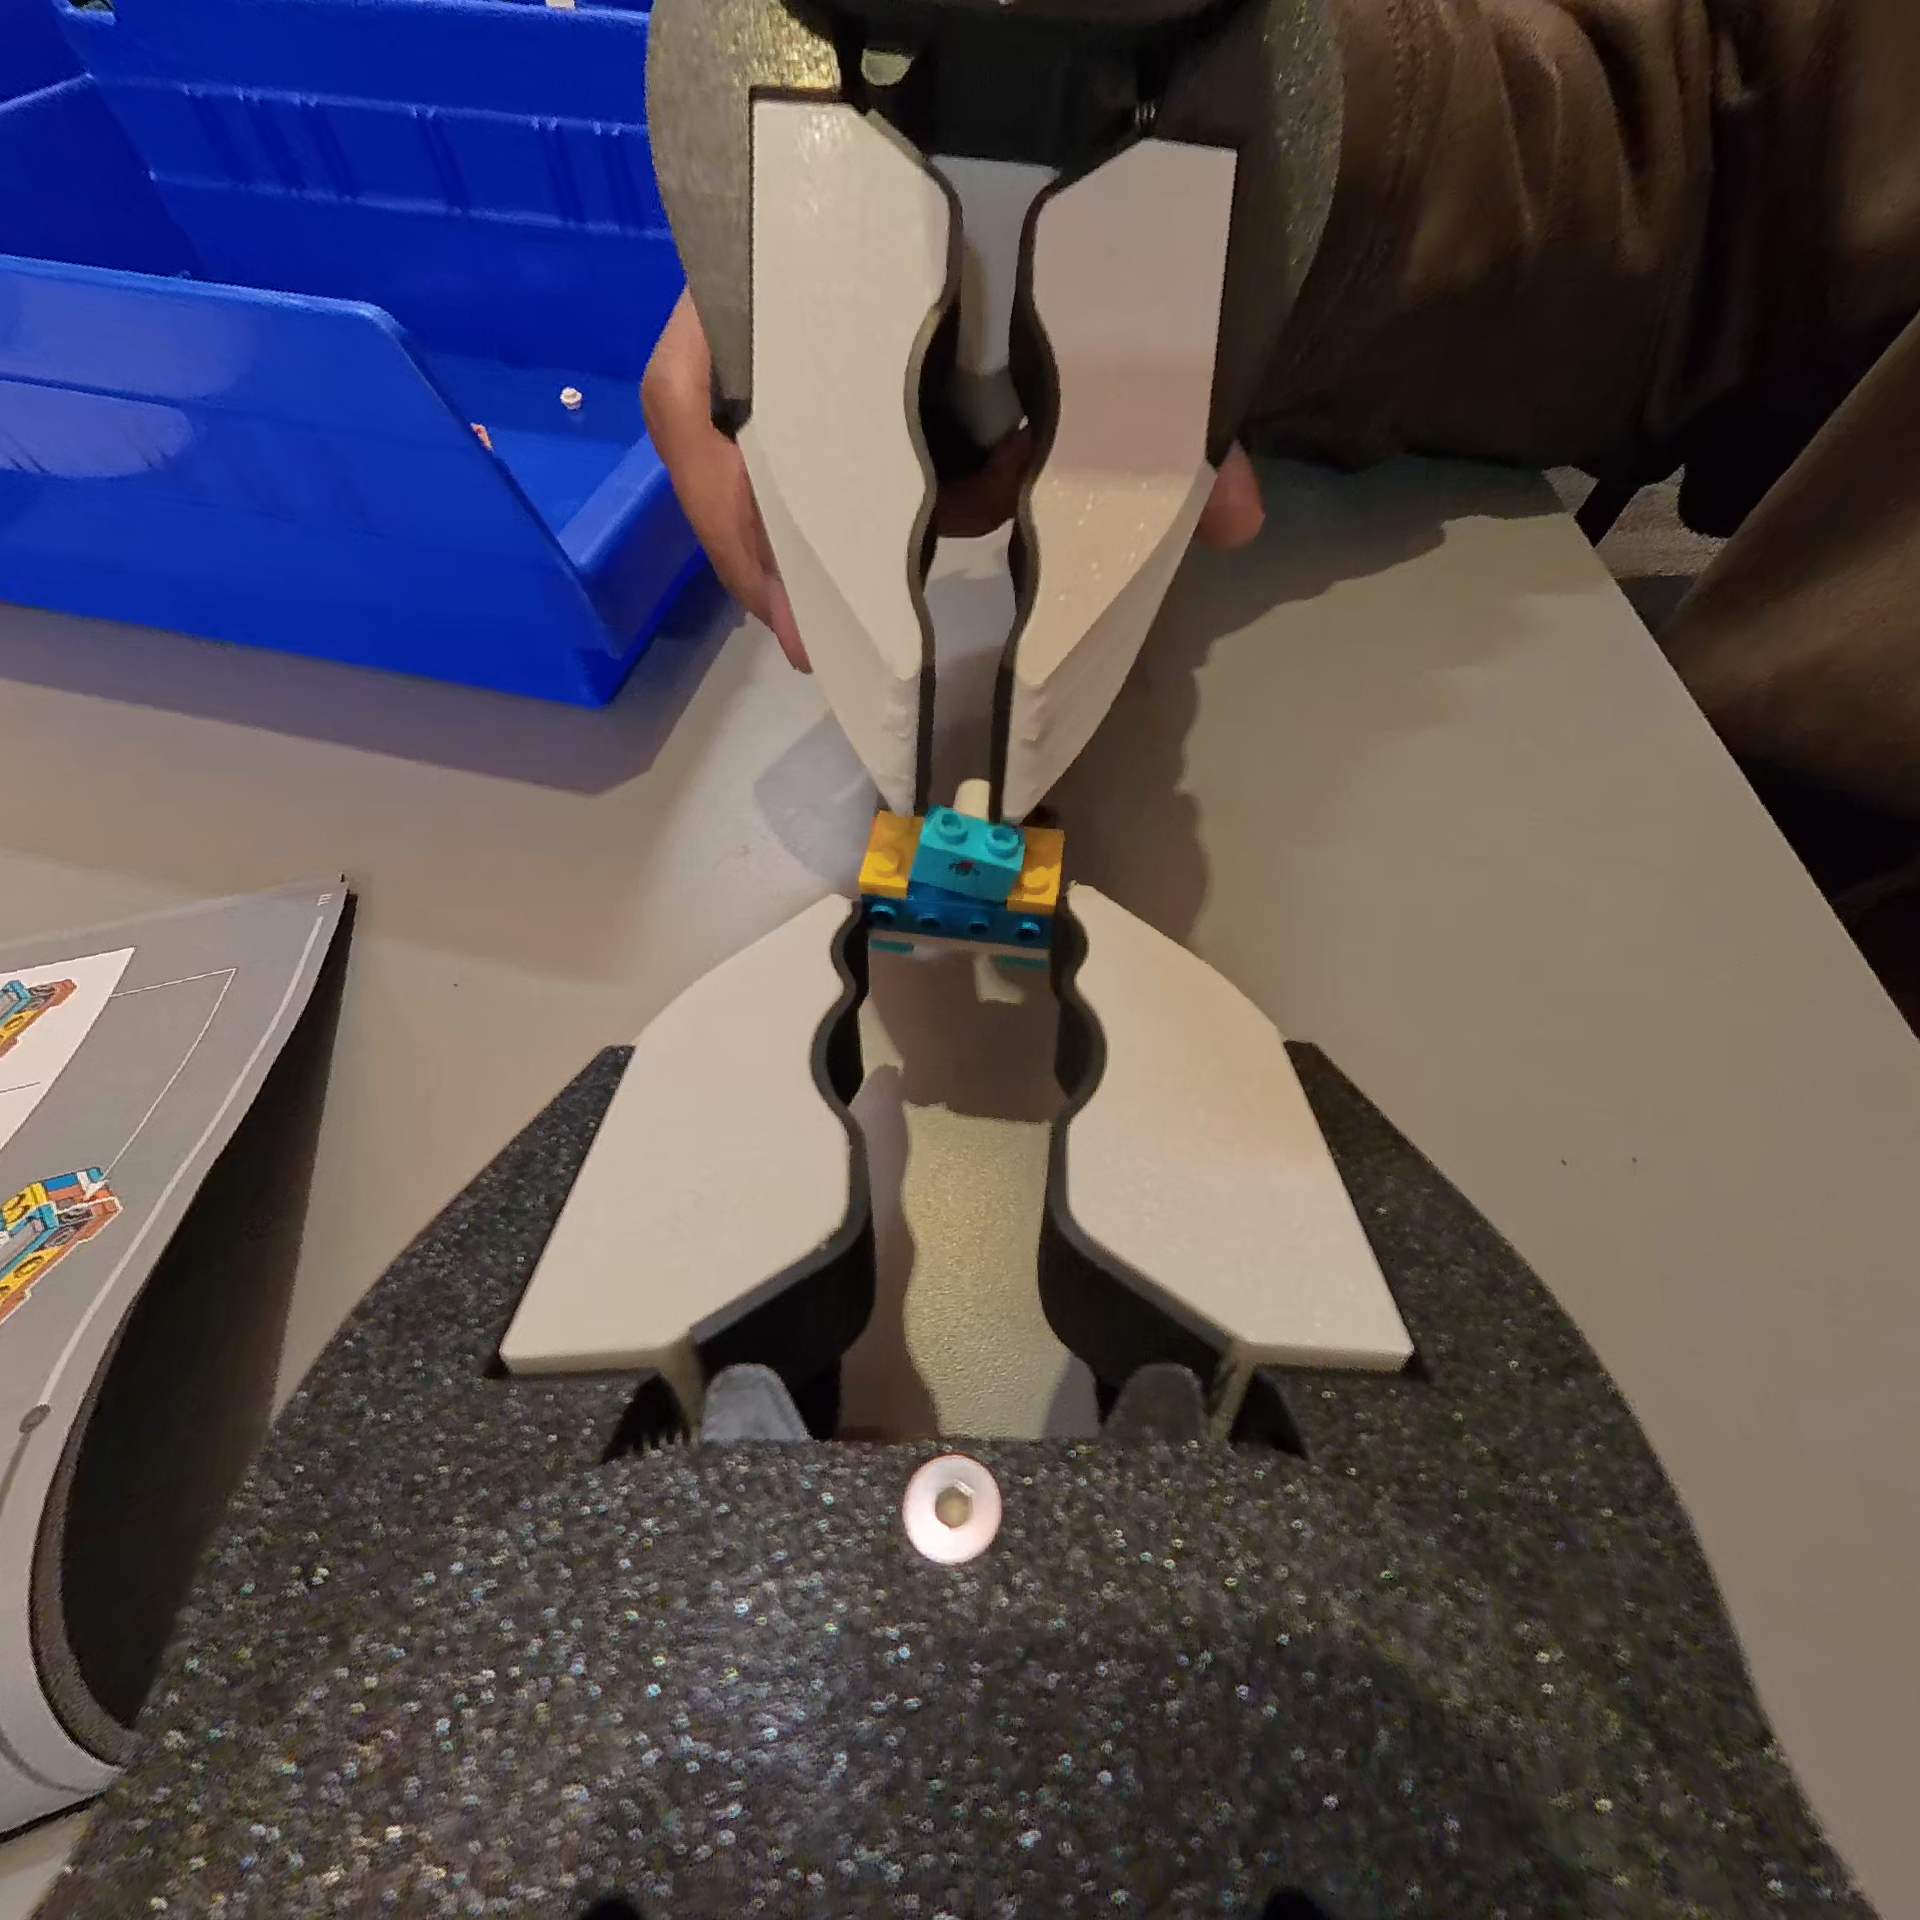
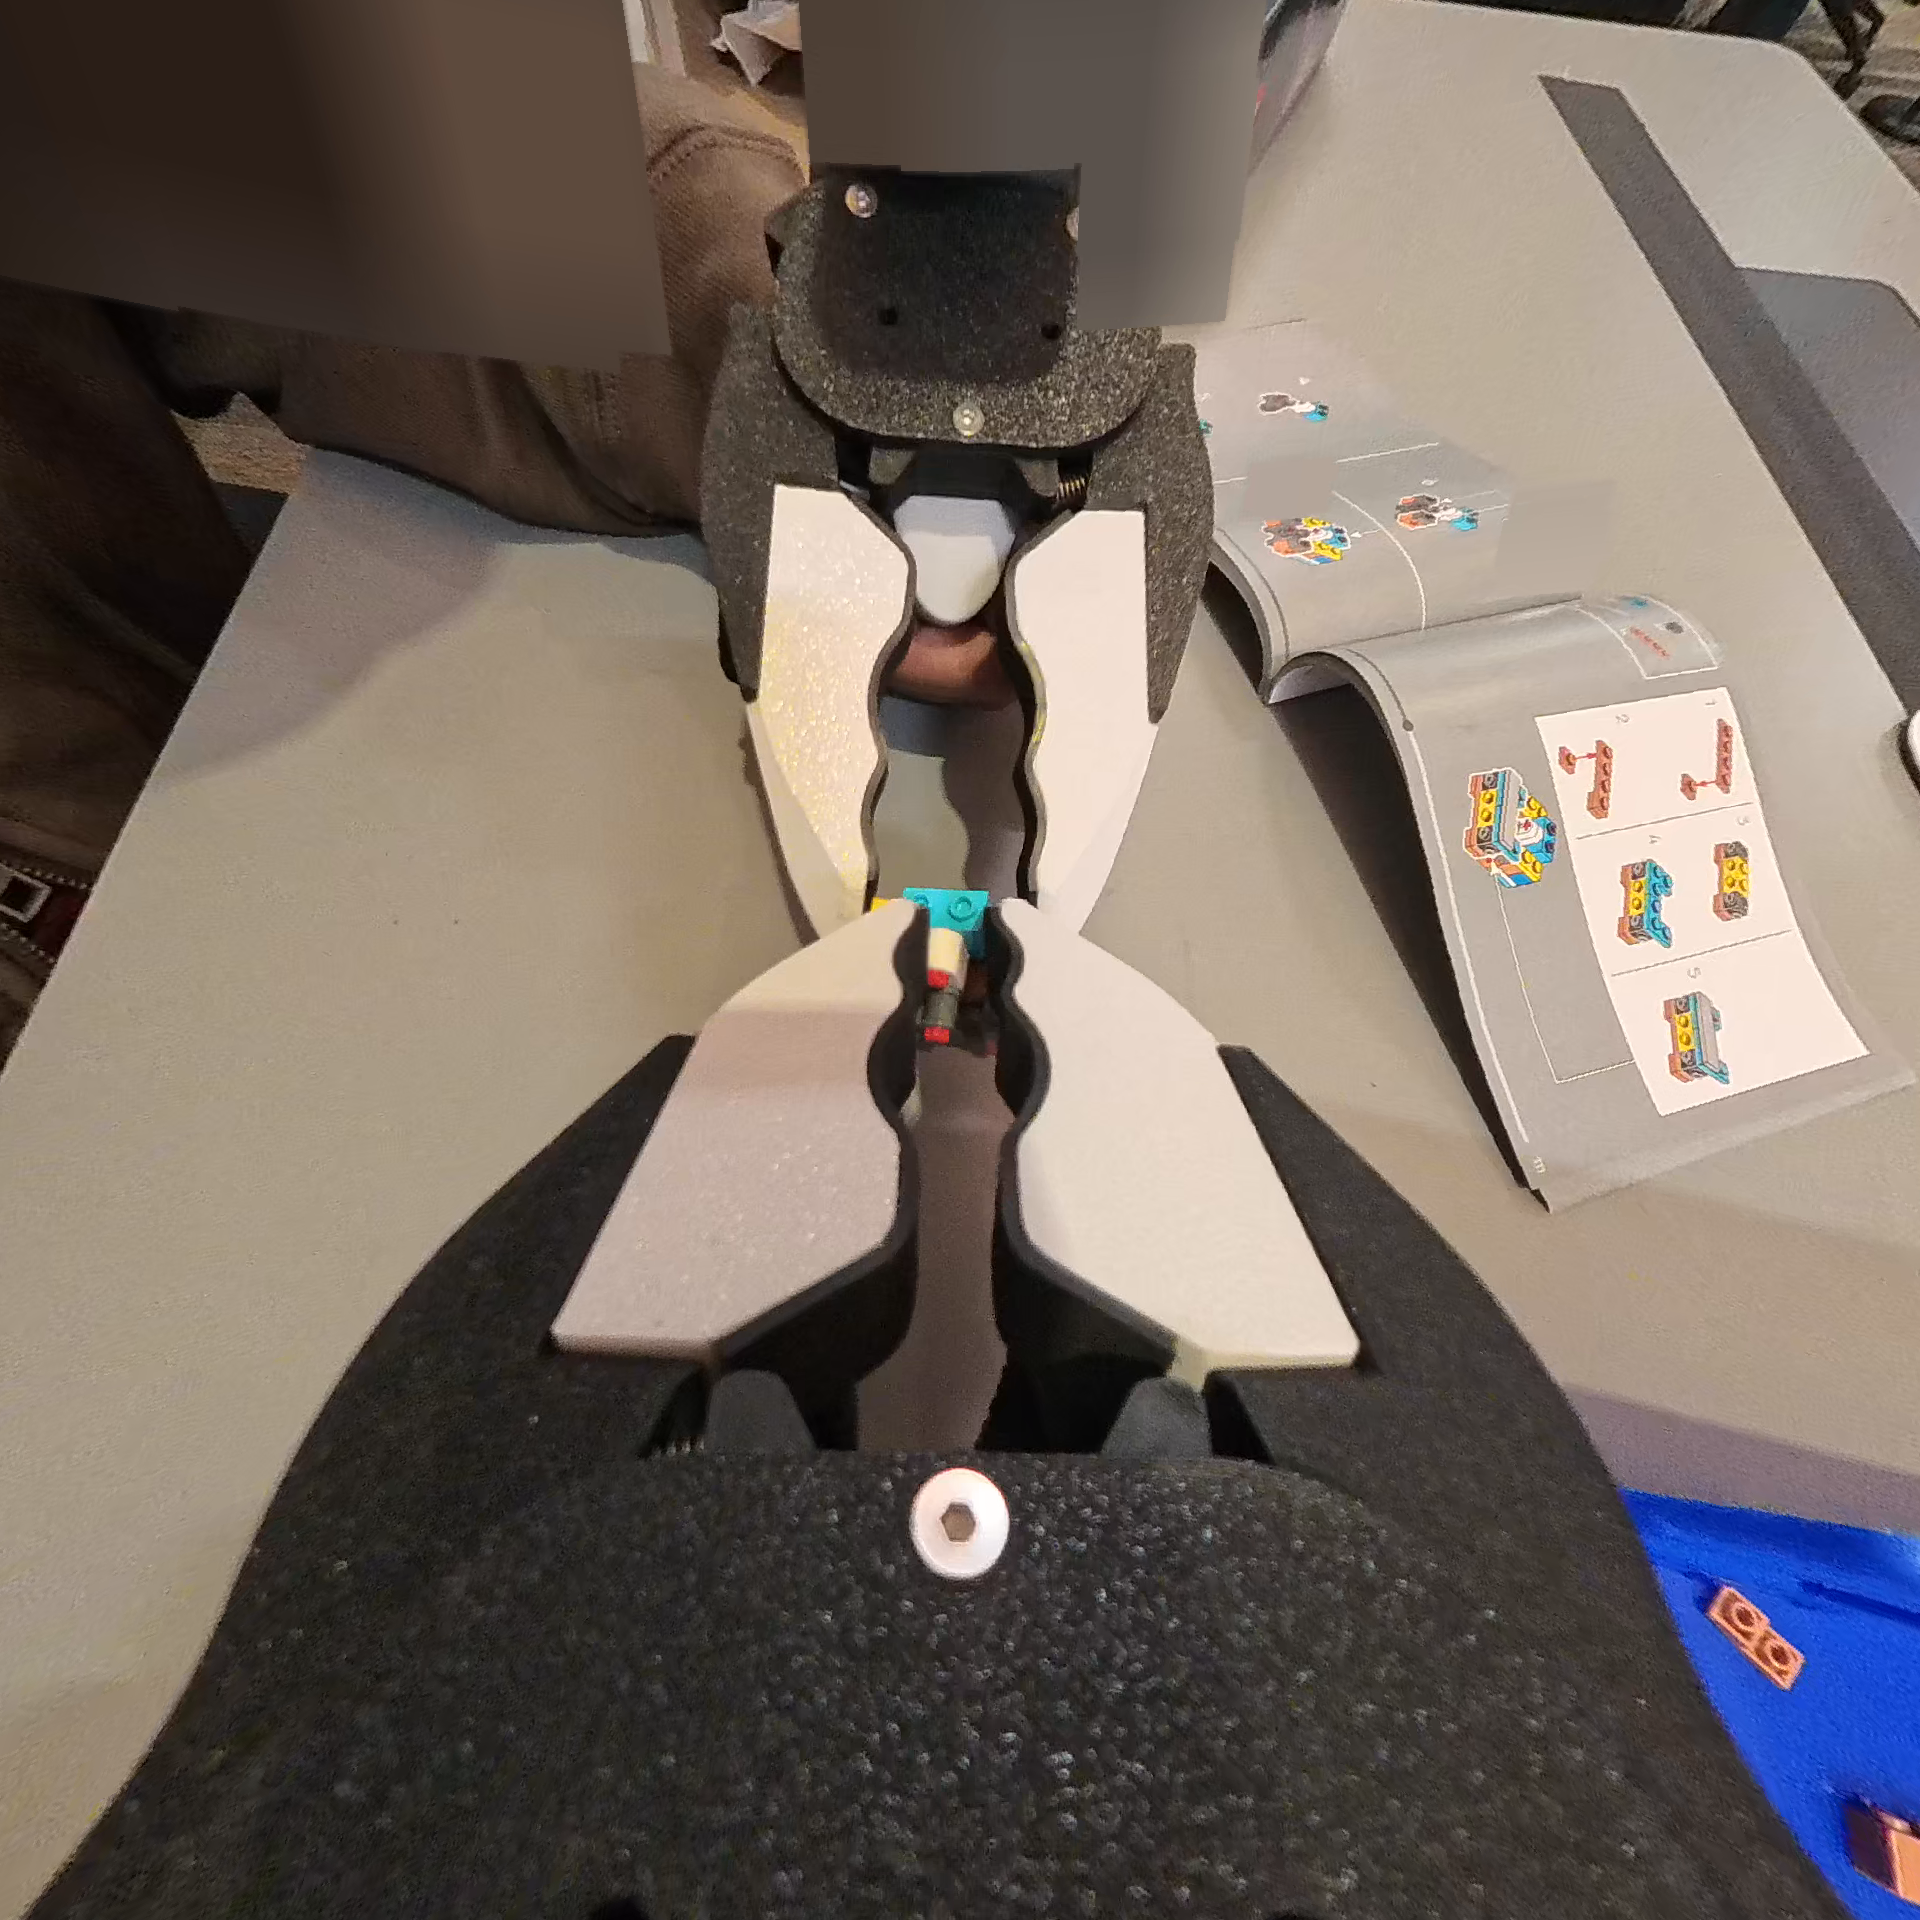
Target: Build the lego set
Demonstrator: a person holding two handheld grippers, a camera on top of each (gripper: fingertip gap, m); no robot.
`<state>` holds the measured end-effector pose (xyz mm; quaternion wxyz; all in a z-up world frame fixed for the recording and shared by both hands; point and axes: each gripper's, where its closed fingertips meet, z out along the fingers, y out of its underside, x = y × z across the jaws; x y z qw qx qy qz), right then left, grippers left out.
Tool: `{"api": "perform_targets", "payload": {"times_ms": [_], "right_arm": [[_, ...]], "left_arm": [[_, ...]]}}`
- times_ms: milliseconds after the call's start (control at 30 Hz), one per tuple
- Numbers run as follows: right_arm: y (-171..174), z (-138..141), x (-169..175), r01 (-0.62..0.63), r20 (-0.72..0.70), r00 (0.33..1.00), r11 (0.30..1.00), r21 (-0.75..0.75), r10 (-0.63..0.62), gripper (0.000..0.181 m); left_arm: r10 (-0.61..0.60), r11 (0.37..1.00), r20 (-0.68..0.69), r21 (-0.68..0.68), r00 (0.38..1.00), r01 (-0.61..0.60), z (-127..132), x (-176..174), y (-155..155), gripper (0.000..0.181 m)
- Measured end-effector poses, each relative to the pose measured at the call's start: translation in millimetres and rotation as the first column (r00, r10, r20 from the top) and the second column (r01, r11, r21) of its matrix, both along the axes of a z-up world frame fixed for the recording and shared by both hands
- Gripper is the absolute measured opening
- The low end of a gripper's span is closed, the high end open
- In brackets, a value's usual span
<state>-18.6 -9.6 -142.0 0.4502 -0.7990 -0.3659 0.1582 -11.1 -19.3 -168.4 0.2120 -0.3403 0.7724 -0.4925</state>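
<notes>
A small lego assembly (image 1: 961, 883), with a teal brick on yellow bricks over a blue plate, sits between the fingertips of my left gripper (image 1: 961, 920), which is shut on it just above the grey table (image 1: 1351, 831). My right gripper (image 1: 961, 795) comes in from the opposite side, tip to tip with the left, and is shut on a small cream piece (image 1: 971, 798). In the right wrist view the right gripper (image 2: 954, 920) holds that cream, red and black piece (image 2: 943, 977) against the teal brick (image 2: 951, 907). The left gripper (image 2: 951, 883) faces it.
Blue bins (image 1: 312, 436) stand at the far left of the left wrist view. An open instruction booklet (image 2: 1558, 831) lies on the table; it also shows in the left wrist view (image 1: 156, 1143). A blue bin (image 2: 1787, 1766) holds brown plates (image 2: 1756, 1652). A person's hand (image 1: 717, 499) grips the right gripper. Less than 4 cm separates the two grippers' tips.
</notes>
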Motion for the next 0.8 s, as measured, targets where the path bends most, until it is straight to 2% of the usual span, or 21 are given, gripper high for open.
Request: {"api": "perform_targets", "payload": {"times_ms": [633, 700, 800], "right_arm": [[-2.5, -5.3, -1.0, -0.016, -0.022, 1.0, 0.998, -0.055, 0.015, 0.007], [-1.7, -6.1, 0.9, -0.006, -0.024, 1.0, 0.998, -0.062, 0.004, 0.0], [-0.7, -8.7, 2.9, 0.005, -0.015, 1.0, 0.998, -0.067, -0.006, 0.0]], "left_arm": [[-0.017, 0.996, 0.011, 0.084, 1.0, 0.016, -3.2, -2.3, -2.3, 0.034], [-0.029, 0.996, 0.01, 0.09, 1.0, 0.028, -3.6, -3.9, -4.0, 0.034], [-0.014, 0.996, -0.016, 0.083, 1.0, 0.015, -5.7, -2.9, -2.6, 0.034]]}}
